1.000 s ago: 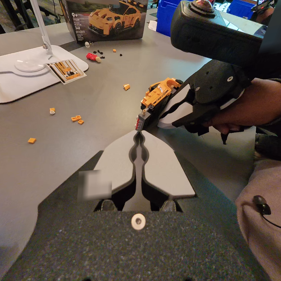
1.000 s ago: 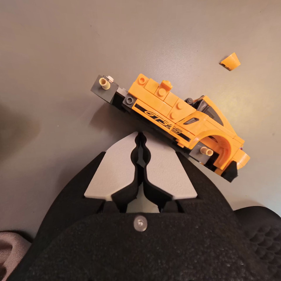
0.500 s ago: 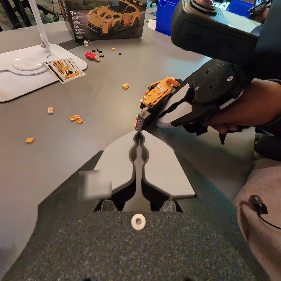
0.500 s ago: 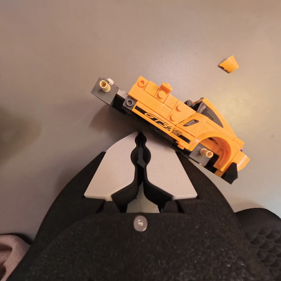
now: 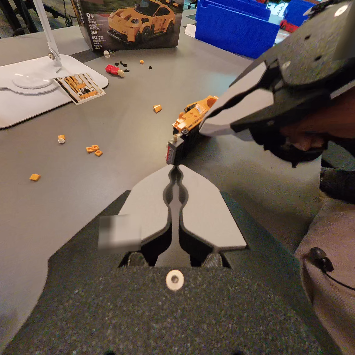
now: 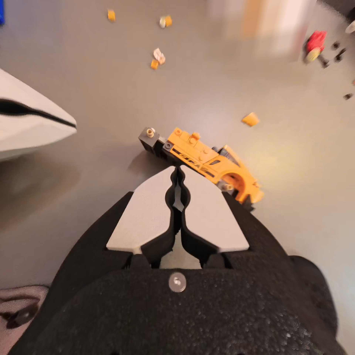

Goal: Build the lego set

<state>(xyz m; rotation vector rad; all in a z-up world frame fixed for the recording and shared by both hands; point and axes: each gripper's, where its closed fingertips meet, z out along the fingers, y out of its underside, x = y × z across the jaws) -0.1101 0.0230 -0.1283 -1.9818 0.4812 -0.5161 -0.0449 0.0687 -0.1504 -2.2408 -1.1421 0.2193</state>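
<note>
- At frame centre on the grey surface [image 5: 96, 192], the left claw [image 5: 175, 167] is pressed together, bare, tips just beside the orange-and-black brick-built car section [image 5: 189, 123].
- The right claw [image 6: 177, 168], also together, holds nothing and meets that car's black underside.

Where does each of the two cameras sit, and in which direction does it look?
Left wrist view: sits on the left gripper, looks forward over the grey table at the brick car; its closed fingers, the right gripper and a hand show.
Right wrist view: sits on the right gripper, looks steeply down at the car's side; its closed fingers show.
Shared: car, table, loose orange wedge piece.
</note>
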